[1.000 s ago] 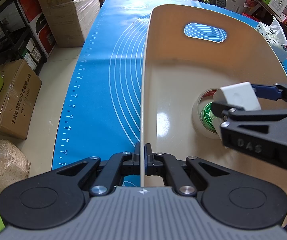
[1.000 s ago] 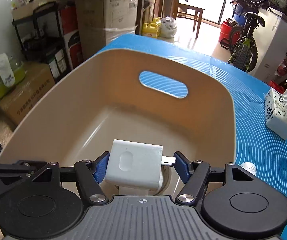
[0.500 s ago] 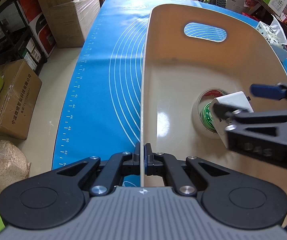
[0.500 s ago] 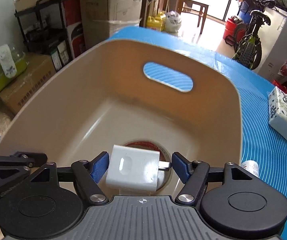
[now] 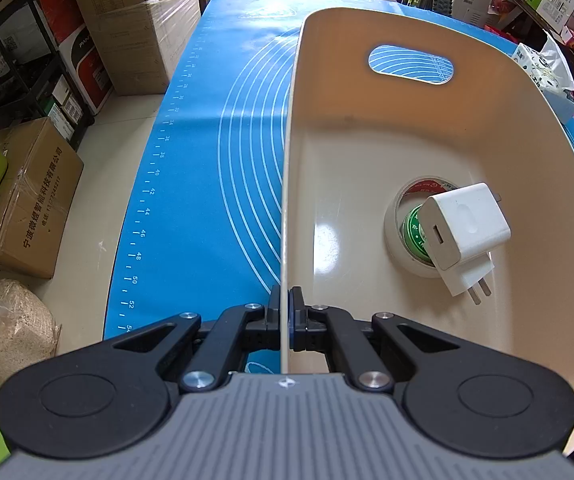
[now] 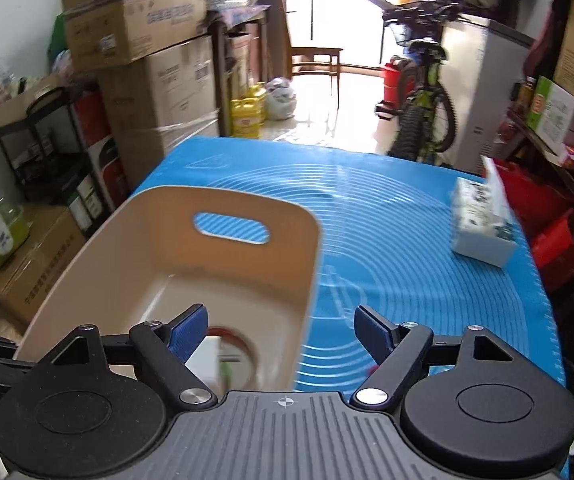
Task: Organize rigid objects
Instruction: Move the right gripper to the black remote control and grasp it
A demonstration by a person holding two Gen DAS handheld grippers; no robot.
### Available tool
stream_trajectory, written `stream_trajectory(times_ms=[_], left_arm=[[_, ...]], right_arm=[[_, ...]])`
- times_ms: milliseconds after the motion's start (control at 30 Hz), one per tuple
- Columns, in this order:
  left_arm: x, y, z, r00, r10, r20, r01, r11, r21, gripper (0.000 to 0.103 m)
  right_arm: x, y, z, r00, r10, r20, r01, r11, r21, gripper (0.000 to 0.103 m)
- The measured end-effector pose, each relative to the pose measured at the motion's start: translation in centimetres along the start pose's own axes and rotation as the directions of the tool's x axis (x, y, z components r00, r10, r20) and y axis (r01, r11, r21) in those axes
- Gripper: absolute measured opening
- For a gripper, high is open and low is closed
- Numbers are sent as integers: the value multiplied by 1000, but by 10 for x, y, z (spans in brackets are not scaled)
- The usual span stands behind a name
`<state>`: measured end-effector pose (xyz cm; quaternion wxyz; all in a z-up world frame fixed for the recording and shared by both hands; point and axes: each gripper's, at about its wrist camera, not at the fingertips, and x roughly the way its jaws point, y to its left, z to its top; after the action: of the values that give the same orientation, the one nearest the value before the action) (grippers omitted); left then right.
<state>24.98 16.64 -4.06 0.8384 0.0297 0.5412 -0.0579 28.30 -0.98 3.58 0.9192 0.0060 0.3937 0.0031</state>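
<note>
A beige plastic bin stands on the blue mat. My left gripper is shut on the bin's left wall near its front corner. Inside the bin a white charger plug rests tilted on a roll of tape. My right gripper is open and empty, raised above the bin's right wall. The charger and tape show blurred below its left finger.
A tissue pack lies on the mat at the right. Cardboard boxes, a black shelf and a bicycle stand around the table. The table's left edge runs along the mat's ruler marks.
My right gripper opened and dropped the white charger onto the tape roll in the bin, then lifted up and to the right. The left gripper has kept its hold on the bin wall.
</note>
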Motion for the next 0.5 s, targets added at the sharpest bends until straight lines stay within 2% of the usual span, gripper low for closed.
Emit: stream_trajectory(times_ms=[233, 367, 500], left_arm=[[0, 2, 0, 1000, -1, 1, 1, 1000, 1, 3], [0, 1, -1, 1000, 0, 1, 0, 1000, -1, 3], [0, 0, -1, 1000, 3, 1, -3, 1000, 0, 4]], right_arm=[[6, -53, -27, 986, -130, -102, 138, 987, 79, 85], [17, -72, -46, 968, -161, -193, 181, 979, 95, 82], [27, -81, -61, 951, -148, -272, 184, 976, 113, 77]])
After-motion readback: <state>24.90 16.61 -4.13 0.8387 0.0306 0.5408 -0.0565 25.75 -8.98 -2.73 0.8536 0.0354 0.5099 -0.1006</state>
